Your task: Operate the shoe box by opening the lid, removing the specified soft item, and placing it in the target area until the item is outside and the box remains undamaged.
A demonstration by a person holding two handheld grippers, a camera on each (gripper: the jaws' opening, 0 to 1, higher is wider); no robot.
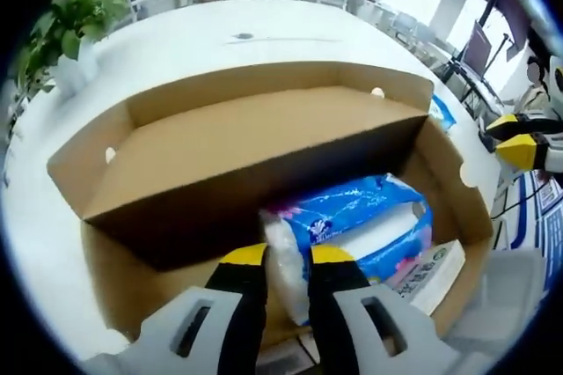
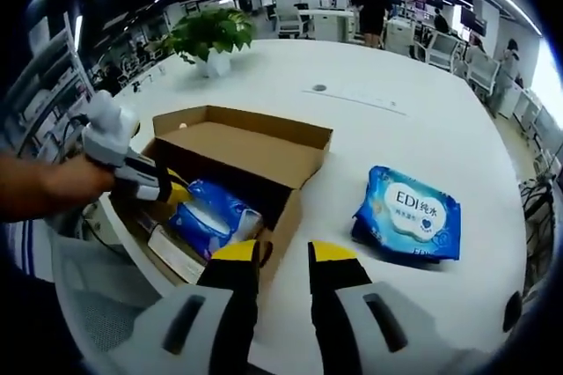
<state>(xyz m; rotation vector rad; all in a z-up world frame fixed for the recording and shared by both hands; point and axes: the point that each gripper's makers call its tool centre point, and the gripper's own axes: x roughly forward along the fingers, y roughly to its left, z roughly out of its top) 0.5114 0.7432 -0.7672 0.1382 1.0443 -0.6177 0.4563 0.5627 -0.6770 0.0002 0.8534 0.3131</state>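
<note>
The brown cardboard shoe box [image 1: 457, 190] lies open on the white table, its lid [image 1: 246, 128] tipped back over the far side. Inside rests a blue and white soft tissue pack [image 1: 369, 212]. My left gripper [image 1: 287, 256] is shut on the pack's clear plastic end, low in the box. From the right gripper view, a hand holds that left gripper [image 2: 171, 192] against the same pack [image 2: 211, 212] in the box [image 2: 255, 150]. My right gripper [image 2: 283, 253] stands open in front of the box's near corner, holding nothing.
A blue EDI wipes pack [image 2: 409, 212] lies on the table [image 2: 387, 111] right of the box. A white flat carton [image 1: 435, 274] sits beside the tissue pack inside the box. A potted plant [image 2: 211, 36] stands at the far table edge. Desks, chairs and people fill the background.
</note>
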